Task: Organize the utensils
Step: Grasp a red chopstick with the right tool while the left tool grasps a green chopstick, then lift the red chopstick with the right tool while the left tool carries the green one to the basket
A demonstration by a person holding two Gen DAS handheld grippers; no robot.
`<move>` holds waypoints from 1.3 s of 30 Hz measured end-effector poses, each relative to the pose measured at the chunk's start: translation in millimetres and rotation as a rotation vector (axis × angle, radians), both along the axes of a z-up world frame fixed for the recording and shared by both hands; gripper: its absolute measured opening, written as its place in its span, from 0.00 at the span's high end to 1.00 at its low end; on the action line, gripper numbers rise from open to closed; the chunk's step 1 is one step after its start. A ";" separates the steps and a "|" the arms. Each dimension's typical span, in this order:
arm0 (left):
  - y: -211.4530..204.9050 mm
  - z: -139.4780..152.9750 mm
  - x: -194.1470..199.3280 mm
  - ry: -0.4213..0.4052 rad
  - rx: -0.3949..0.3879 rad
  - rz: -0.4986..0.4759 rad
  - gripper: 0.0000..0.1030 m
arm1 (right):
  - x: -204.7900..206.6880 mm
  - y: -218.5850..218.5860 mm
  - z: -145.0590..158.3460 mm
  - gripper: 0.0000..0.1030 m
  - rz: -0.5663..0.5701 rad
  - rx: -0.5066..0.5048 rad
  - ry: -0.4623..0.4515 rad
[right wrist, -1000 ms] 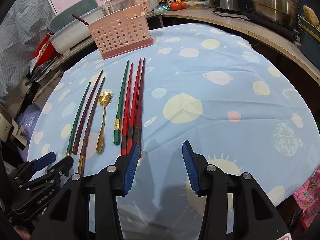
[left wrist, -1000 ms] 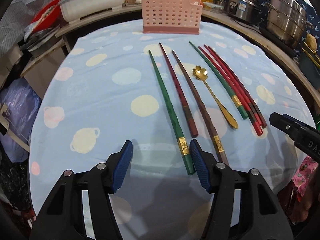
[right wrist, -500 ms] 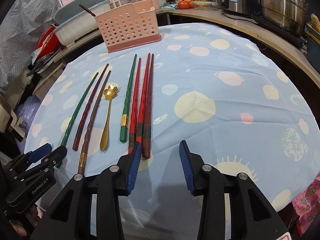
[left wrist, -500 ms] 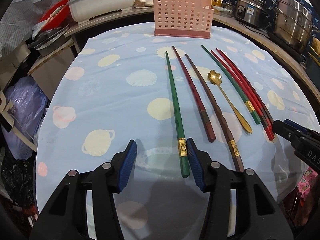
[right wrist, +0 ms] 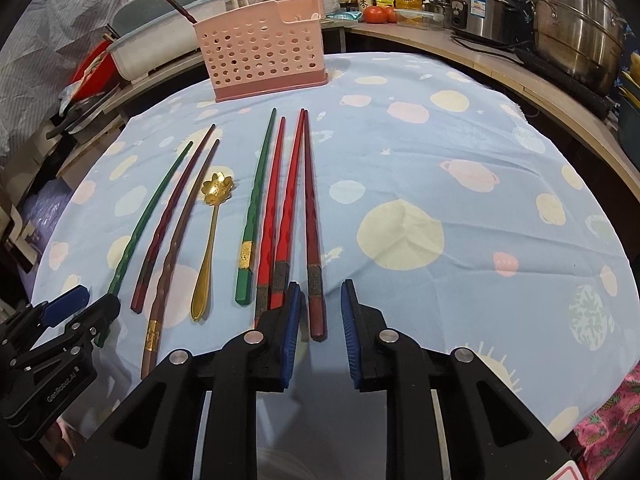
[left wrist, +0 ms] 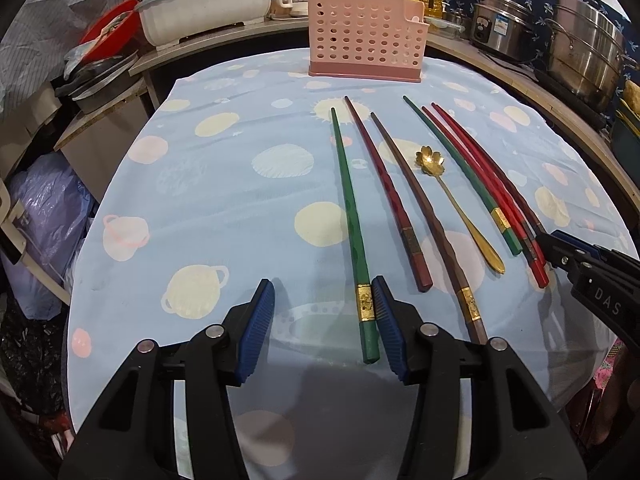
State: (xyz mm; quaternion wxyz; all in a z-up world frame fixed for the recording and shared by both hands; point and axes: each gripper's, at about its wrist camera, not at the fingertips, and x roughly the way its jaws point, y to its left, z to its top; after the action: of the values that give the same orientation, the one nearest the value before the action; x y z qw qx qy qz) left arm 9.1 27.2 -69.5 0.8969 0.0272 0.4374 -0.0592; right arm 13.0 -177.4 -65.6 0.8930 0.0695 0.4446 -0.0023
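Observation:
Several chopsticks and a golden flower spoon (left wrist: pixel 460 208) lie side by side on the blue spotted cloth. In the left wrist view my left gripper (left wrist: pixel 323 300) is closing around the thick end of the leftmost green chopstick (left wrist: pixel 352 232). That end lies against the right pad, with a wide gap to the left pad. In the right wrist view my right gripper (right wrist: pixel 321 300) is closing around the end of the rightmost dark red chopstick (right wrist: pixel 314 240), pads still apart from it. The pink perforated utensil basket (left wrist: pixel 364 36) stands at the far edge.
Steel pots (left wrist: pixel 588 52) and a rice cooker (left wrist: pixel 500 24) stand on the curved counter at the right. A white basin (left wrist: pixel 204 8) and a red bowl sit at the back left. The left half of the cloth (left wrist: pixel 200 208) holds no utensils.
Both pairs of jaws have narrowed. The right gripper came forward so the dark red chopstick's end now lies between its fingers. The green chopstick's end sits deeper between the left fingers.

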 end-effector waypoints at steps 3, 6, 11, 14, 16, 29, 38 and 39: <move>1.1 1.9 -0.5 0.005 -0.012 -0.012 0.79 | 1.2 0.8 0.1 0.93 0.005 0.002 0.000; 2.3 2.9 -0.4 0.017 -0.029 -0.019 0.86 | 1.0 0.4 0.5 0.93 0.008 0.008 0.002; 4.5 4.6 -1.1 0.042 -0.065 -0.028 0.93 | -1.8 -3.0 2.0 0.93 0.008 0.033 0.003; 6.1 6.1 -3.4 0.062 -0.094 -0.032 0.94 | -4.8 -6.8 4.1 0.93 0.005 0.054 0.000; 6.9 7.8 -5.7 0.069 -0.105 -0.033 0.94 | -7.5 -8.4 7.8 0.93 0.002 0.061 -0.009; 19.9 61.0 -18.1 -0.020 -0.151 -0.033 0.93 | -26.7 -28.5 61.7 0.93 -0.020 0.124 -0.137; 25.7 105.0 -10.7 -0.107 -0.168 -0.016 0.94 | -29.4 -41.1 99.6 0.93 -0.025 0.150 -0.228; 25.9 108.8 -9.7 -0.116 -0.167 -0.013 0.94 | -28.5 -42.9 103.4 0.93 -0.025 0.157 -0.238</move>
State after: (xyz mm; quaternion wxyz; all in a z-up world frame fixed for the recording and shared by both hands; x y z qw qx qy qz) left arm -0.6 53.1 39.3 0.9195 -0.0416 0.3779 -0.0996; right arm -15.5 -220.3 37.8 0.9311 0.1443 0.3337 0.0295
